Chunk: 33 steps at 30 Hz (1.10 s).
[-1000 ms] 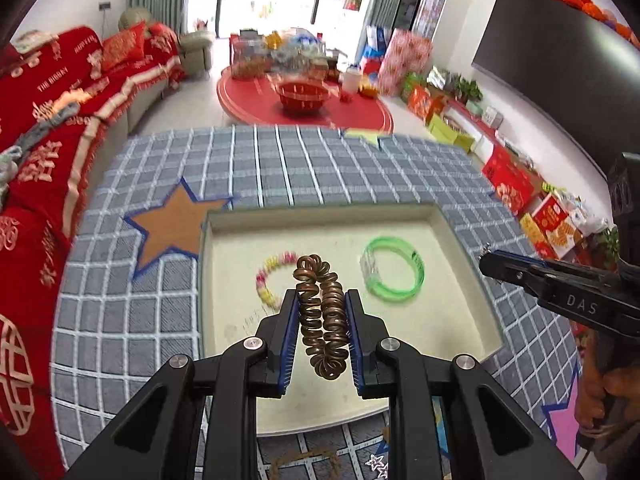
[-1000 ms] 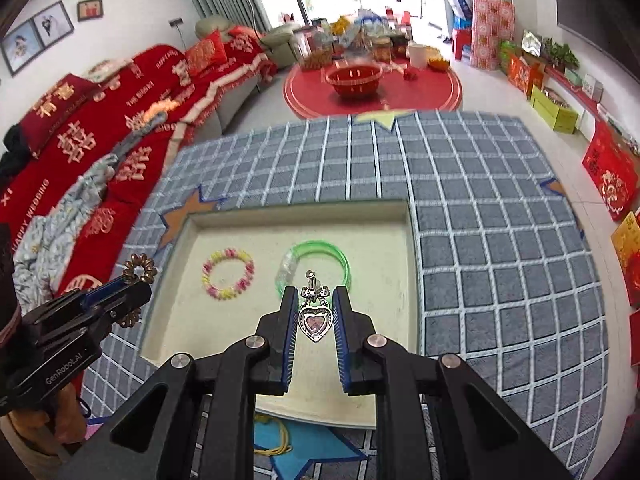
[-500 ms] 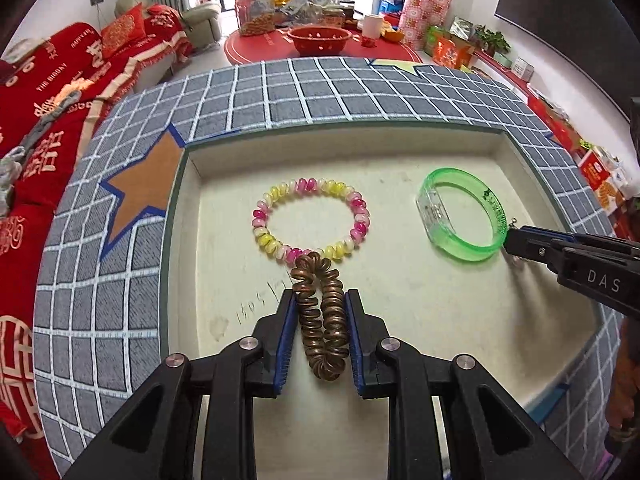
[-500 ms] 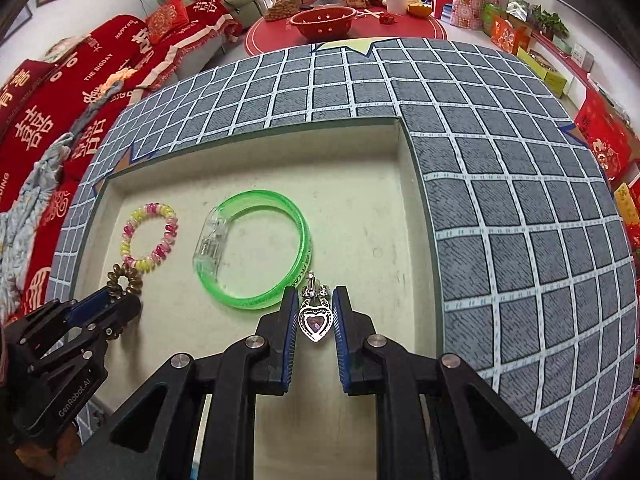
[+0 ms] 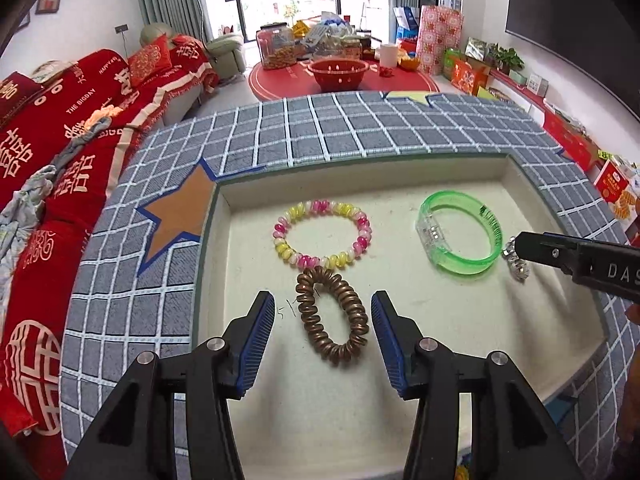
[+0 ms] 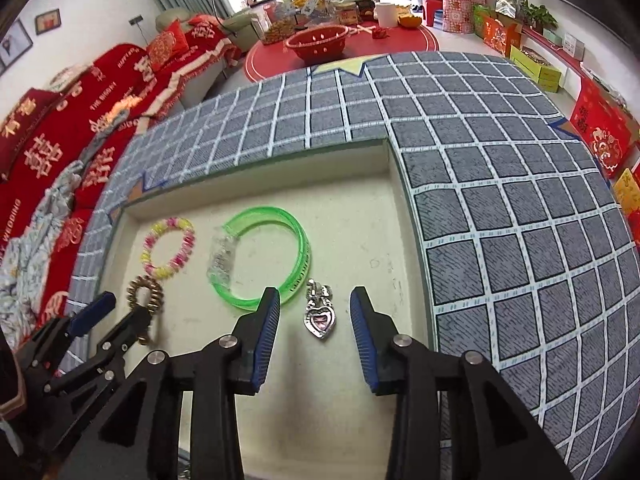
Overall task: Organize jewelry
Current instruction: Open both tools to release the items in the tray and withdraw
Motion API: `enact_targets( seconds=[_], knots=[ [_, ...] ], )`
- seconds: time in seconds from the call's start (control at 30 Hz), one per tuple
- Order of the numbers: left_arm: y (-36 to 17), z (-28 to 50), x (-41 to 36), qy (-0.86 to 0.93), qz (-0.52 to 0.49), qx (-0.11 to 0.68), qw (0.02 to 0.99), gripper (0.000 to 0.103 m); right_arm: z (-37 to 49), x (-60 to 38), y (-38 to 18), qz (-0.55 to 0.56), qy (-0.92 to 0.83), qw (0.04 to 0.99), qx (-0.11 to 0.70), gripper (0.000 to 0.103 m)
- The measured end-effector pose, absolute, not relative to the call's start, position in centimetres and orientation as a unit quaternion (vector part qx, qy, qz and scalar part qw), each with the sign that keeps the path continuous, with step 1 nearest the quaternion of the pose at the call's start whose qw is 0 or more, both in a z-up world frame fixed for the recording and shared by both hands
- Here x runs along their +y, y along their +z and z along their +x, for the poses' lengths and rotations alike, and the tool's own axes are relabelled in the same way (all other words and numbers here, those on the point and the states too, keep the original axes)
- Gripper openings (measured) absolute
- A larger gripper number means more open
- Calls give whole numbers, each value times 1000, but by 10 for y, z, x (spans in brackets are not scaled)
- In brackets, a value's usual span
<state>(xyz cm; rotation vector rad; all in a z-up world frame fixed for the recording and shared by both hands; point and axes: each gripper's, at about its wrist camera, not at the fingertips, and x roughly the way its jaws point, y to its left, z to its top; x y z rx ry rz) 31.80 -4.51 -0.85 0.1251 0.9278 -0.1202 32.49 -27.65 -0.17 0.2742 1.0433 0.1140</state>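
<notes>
Jewelry lies gathered in the shallow cream-lined tray (image 5: 568, 240) sunk into the grey checked cloth (image 5: 320, 132), and each piece just set down rests squarely between the spread fingers of its own tool. Nearest in the left wrist view, the bronze coiled spiral bracelet (image 5: 331, 325) lies flat on the tray floor inside the left gripper (image 5: 323, 338), whose jaws stand wide apart and touch nothing; the coil's long axis runs near to far, slightly slanted, and its far end touches or nearly touches the pink, yellow and white beaded bracelet (image 5: 322, 239) just beyond. On the right side of the tray, the silver heart-shaped pendant with a pink stone (image 6: 320, 316) lies between the parted jaws of the right gripper (image 6: 315, 335), also free of both pads, with its bow-like top pointing far and its tip toward the near side. Just left of it sits the translucent green plastic bangle (image 6: 260, 258), whose near rim is close to the right gripper's left finger; whether they touch is hard to tell. A straight pull back toward the near side should clear both pieces. Far beyond the cloth stands a red round table (image 6: 348, 46).
</notes>
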Motion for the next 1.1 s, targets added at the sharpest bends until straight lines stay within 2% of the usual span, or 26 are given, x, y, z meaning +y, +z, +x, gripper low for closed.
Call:
enact_targets(
  seconds=[0.07, 0.13, 0.23, 0.27, 0.3, 0.33, 0.37, 0.4, 0.6, 0.73, 0.87, 1.1],
  knots=[
    [1, 309, -44, -59, 58, 437, 896, 63, 318, -281, 11, 148, 61, 861, 482, 54],
    [11, 297, -44, -64, 54, 427, 900, 63, 309, -284, 22, 163, 68, 867, 466, 69],
    [24, 282, -42, -75, 43, 418, 904, 63, 288, -287, 42, 183, 78, 877, 437, 83],
    [28, 276, -42, -85, 36, 417, 904, 64, 281, -288, 48, 188, 81, 880, 428, 83],
    [30, 272, -41, -90, 31, 417, 904, 79, 276, -285, 53, 192, 82, 883, 421, 84],
    [33, 266, -41, -95, 25, 416, 904, 94, 270, -284, 55, 196, 83, 884, 416, 90],
    [38, 259, -39, -99, 15, 407, 908, 103, 262, -285, 59, 203, 86, 885, 409, 94],
    [42, 252, -38, -98, 9, 395, 913, 103, 254, -285, 61, 211, 90, 886, 403, 102],
    [54, 216, -29, -101, 1, 369, 924, 103, 214, -289, 71, 243, 98, 891, 371, 103],
    [48, 199, -18, -148, -38, 389, 908, 103, 188, -294, 75, 256, 88, 901, 340, 103],
    [41, 180, -16, -156, -31, 396, 904, 103, 167, -295, 77, 248, 76, 909, 326, 103],
    [25, 145, -9, -83, 24, 387, 918, 103, 139, -295, 70, 217, 41, 905, 364, 103]
  ],
)
